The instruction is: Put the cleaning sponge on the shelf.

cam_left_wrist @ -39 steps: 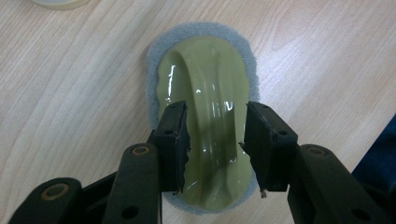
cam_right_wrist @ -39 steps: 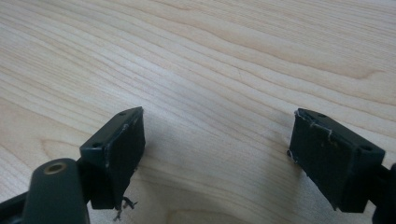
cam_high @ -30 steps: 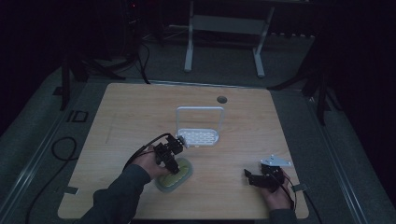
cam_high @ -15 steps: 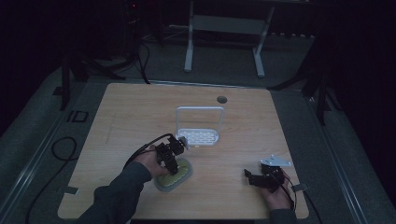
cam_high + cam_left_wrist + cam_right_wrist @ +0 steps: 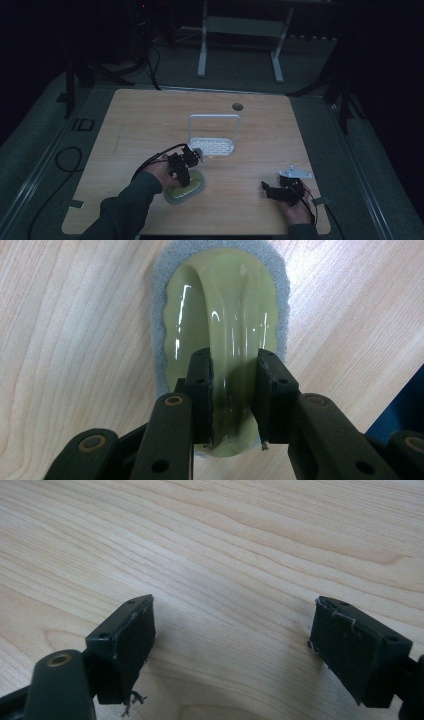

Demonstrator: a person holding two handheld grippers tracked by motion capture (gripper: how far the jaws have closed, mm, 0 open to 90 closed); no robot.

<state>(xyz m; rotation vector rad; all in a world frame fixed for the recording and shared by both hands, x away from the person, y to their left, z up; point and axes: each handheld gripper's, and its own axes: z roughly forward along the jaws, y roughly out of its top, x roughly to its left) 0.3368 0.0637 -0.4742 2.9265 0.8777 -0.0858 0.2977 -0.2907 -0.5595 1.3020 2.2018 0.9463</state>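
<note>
Now my left gripper (image 5: pixel 234 390) has just been squeezing shut, and its two black fingers (image 5: pixel 201 385) press on both sides of the shiny green handle (image 5: pixel 227 330) of one scrubber (image 5: pixel 186 188). The handle sits right between my fingers, and it arches away in front of them. Under it is the grey fuzzy pad (image 5: pixel 160 315), which lies flat on the wooden table (image 5: pixel 150 120). From above, my left hand (image 5: pixel 157 172) is just behind the scrubber.

Past my left fingers, farther up the table, stands one white rack (image 5: pixel 214 135) with a tall looped handle. It is near the scrubber but not touching it. One small dark round hole (image 5: pixel 237 106) is in the table behind the rack.

Over on the right, my right gripper (image 5: pixel 232 635) is let go. Its two fingers (image 5: pixel 125 640) stand wide apart with just bare wood between them. It rests low on the table, well apart from the scrubber.
</note>
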